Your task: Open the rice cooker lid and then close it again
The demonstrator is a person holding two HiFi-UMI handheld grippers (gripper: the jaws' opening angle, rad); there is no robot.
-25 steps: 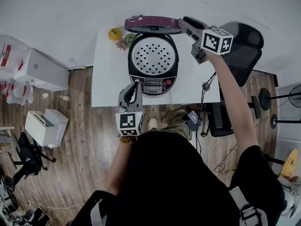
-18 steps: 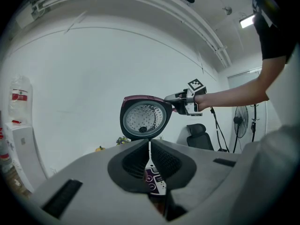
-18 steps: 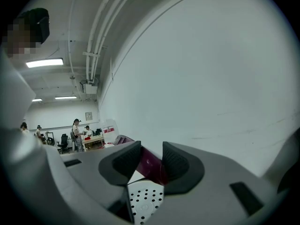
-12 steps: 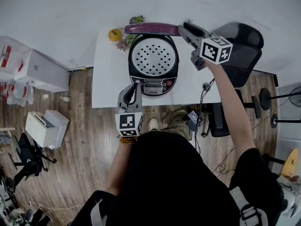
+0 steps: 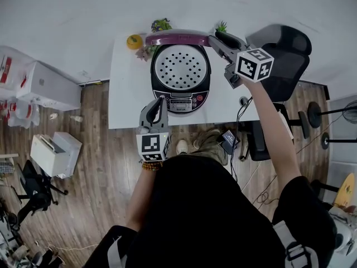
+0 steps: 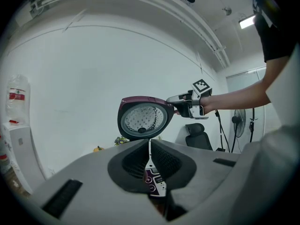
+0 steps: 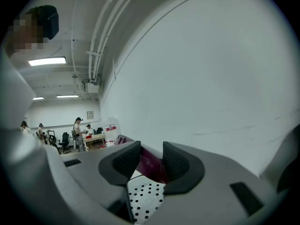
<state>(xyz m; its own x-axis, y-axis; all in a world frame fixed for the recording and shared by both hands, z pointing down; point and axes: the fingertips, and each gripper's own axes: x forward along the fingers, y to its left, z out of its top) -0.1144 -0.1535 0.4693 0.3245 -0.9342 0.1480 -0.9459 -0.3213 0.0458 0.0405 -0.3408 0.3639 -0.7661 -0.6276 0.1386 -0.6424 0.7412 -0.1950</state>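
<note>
Right gripper view: the right gripper (image 7: 149, 159) is seen clamped on the maroon rim of the lid (image 7: 151, 168), w/ the perforated inner plate (image 7: 143, 198) shown just below the jaws. In the head view the lid is held up at the back of the rice cooker (image 5: 167, 94), gripped at its right edge, inner face turned toward the person. The cooker is set near the middle of a white table (image 5: 125, 94), control panel (image 5: 179, 103) facing the front edge.

In the left gripper view the left gripper (image 6: 149, 144) is shown w/ jaws drawn together to a thin slit and nothing held; only the control panel is glimpsed through the gap. It is kept low at the table's front edge, just in front of the cooker and apart from the lid.

A small orange object (image 5: 134, 40) and some greenery (image 5: 160, 24) are seen at the table's rear, a black chair (image 5: 287, 49) at its right.

Progress, as judged: the opening half looks done or v. nearly so, w/ the lid raised roughly upright. The closing half is left: the lid is to be swung back down and pressed shut.
</note>
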